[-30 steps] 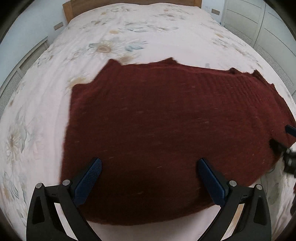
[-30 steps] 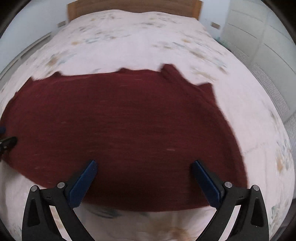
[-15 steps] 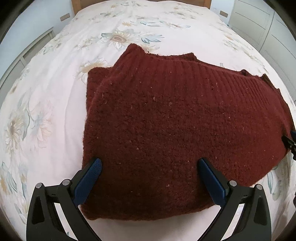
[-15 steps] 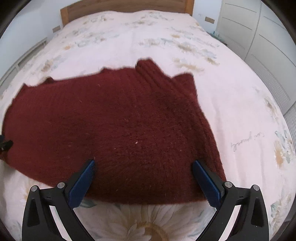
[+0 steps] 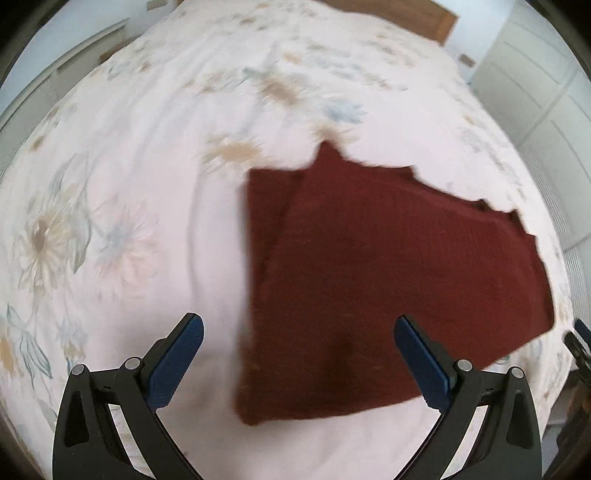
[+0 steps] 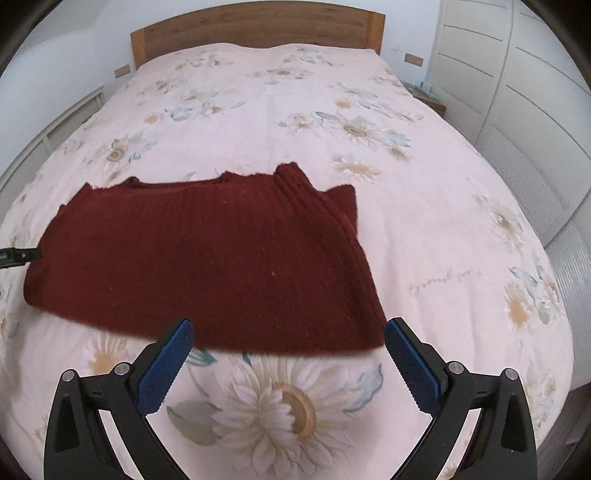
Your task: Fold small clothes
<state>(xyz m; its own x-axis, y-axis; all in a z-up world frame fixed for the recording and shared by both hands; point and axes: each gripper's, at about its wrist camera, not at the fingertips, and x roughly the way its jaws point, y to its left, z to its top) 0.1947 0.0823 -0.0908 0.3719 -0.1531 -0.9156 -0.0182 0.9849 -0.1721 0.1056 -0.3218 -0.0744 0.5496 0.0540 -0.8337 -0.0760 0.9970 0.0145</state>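
A dark red knit sweater (image 5: 388, 280) lies folded on the floral bedspread (image 5: 129, 206); it also shows in the right wrist view (image 6: 207, 266). My left gripper (image 5: 299, 362) is open and empty, held above the sweater's near left corner, with its left finger over bare bedspread. My right gripper (image 6: 288, 362) is open and empty, just in front of the sweater's near edge. The left gripper's tip (image 6: 14, 256) shows at the sweater's left end in the right wrist view. The left wrist view is blurred.
The bedspread (image 6: 332, 129) stretches back to a wooden headboard (image 6: 258, 26). White wardrobe doors (image 6: 517, 92) stand along the right side. A low white unit (image 6: 48, 125) runs along the left wall.
Both grippers have pulled back and up from the sweater. The left gripper has swung left, so the sweater now sits right of centre in its view. The sweater lies still.
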